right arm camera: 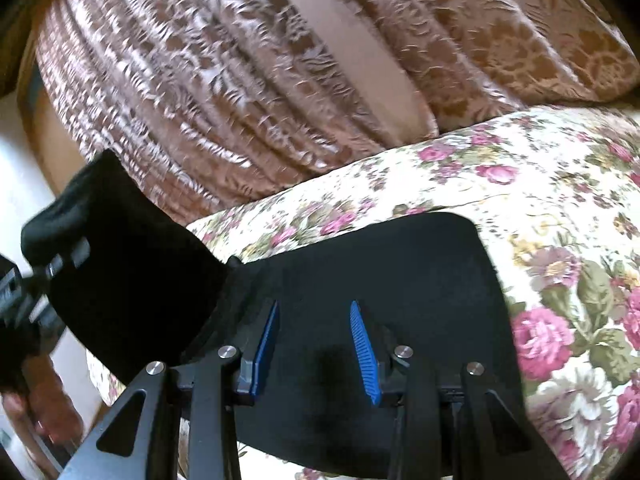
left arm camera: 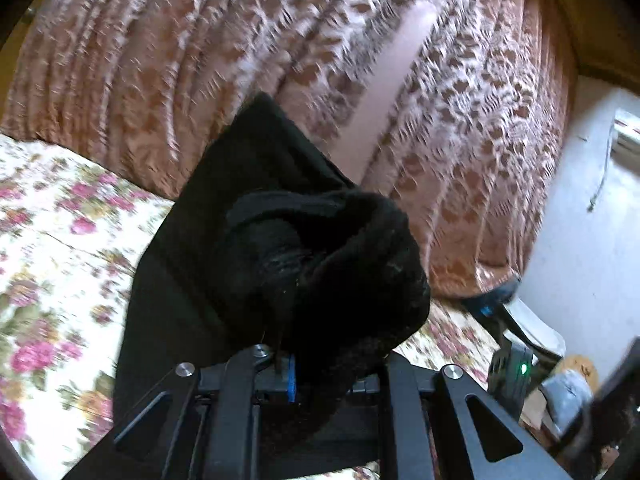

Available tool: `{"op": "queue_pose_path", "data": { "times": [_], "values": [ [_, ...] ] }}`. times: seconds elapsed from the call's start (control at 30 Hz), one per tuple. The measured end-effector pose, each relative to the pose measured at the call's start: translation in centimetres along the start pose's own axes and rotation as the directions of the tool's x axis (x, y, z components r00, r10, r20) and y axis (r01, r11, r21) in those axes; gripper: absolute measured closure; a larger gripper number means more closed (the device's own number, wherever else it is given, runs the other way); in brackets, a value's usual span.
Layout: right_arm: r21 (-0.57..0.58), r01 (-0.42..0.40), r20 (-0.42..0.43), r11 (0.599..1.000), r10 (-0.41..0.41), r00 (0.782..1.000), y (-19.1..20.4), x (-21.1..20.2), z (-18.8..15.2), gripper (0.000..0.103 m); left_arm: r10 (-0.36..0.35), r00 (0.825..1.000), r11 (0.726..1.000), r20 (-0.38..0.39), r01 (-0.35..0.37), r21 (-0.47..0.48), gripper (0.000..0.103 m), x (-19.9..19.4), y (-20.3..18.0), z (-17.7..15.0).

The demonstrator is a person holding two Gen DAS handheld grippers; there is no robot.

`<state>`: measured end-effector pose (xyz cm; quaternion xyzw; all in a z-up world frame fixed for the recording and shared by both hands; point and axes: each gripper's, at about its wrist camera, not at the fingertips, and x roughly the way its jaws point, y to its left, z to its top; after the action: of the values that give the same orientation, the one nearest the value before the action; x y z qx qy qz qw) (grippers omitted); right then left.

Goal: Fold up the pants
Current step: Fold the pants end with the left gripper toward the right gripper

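The black pants point(left arm camera: 320, 248) hang bunched from my left gripper point(left arm camera: 304, 360), which is shut on a thick fold of them and holds it up above the flowered bedsheet point(left arm camera: 60, 240). One blue pad shows beside the cloth. In the right wrist view the rest of the pants point(right arm camera: 400, 272) lies flat on the sheet point(right arm camera: 560, 200). The lifted end rises at the left, held in the left gripper point(right arm camera: 60, 264). My right gripper point(right arm camera: 314, 328) hovers over the flat part, its blue pads point(right arm camera: 264, 344) apart with nothing pinched between them.
A brown patterned curtain point(left arm camera: 160, 60) hangs behind the bed and also fills the top of the right wrist view point(right arm camera: 200, 80). A white wall point(left arm camera: 592, 240) and some clutter with a green light point(left arm camera: 522, 368) lie at the right. A hand point(right arm camera: 44, 412) shows at lower left.
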<state>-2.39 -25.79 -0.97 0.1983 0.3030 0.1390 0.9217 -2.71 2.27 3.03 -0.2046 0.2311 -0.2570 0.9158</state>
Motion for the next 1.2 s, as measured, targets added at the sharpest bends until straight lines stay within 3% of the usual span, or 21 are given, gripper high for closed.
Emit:
{"op": "queue_pose_path", "data": {
  "times": [0.3, 0.63, 0.67, 0.73, 0.83, 0.9, 1.03, 1.2],
  "values": [
    [0.095, 0.002, 0.021, 0.996, -0.004, 1.000, -2.4, -0.8, 0.5, 0.066, -0.024, 0.983, 0.997, -0.180, 0.037, 0.069, 0.088, 5.8, -2.4, -4.0],
    [0.149, -0.009, 0.005, 0.989, 0.009, 1.000, -3.2, -0.5, 0.3, 0.066, 0.004, 0.967, 0.993, -0.255, 0.026, 0.113, 0.087, 7.6, -2.6, -6.9],
    [0.158, -0.015, 0.005, 0.987, 0.014, 1.000, -3.3, -0.4, 0.3, 0.066, 0.007, 0.965, 0.993, -0.262, 0.025, 0.117, 0.085, 7.8, -2.6, -7.0],
    [0.177, -0.021, 0.001, 0.984, 0.022, 1.000, -3.5, -0.3, 0.3, 0.066, -0.004, 0.958, 0.992, -0.285, 0.040, 0.118, 0.070, 8.1, -2.8, -7.4],
    [0.198, -0.029, -0.009, 0.980, 0.031, 0.999, -3.7, -0.3, 0.3, 0.066, -0.069, 0.946, 0.987, -0.317, 0.112, 0.118, 0.049, 8.1, -3.5, -8.2],
    [0.223, -0.045, -0.012, 0.974, 0.049, 0.999, -4.0, -0.4, 0.3, 0.066, -0.094, 0.939, 0.976, -0.331, 0.152, 0.154, 0.042, 7.8, -4.4, -8.8],
    [0.266, -0.075, -0.016, 0.961, 0.083, 0.996, -4.4, -0.4, 0.3, 0.066, -0.123, 0.928, 0.965, -0.351, 0.194, 0.175, 0.041, 7.4, -5.1, -9.5],
    [0.279, -0.082, -0.057, 0.957, 0.102, 0.993, -4.2, 0.1, 0.2, 0.061, -0.221, 0.908, 0.966, -0.355, 0.255, 0.051, 0.040, 6.6, -3.6, -8.6]
  ]
}}
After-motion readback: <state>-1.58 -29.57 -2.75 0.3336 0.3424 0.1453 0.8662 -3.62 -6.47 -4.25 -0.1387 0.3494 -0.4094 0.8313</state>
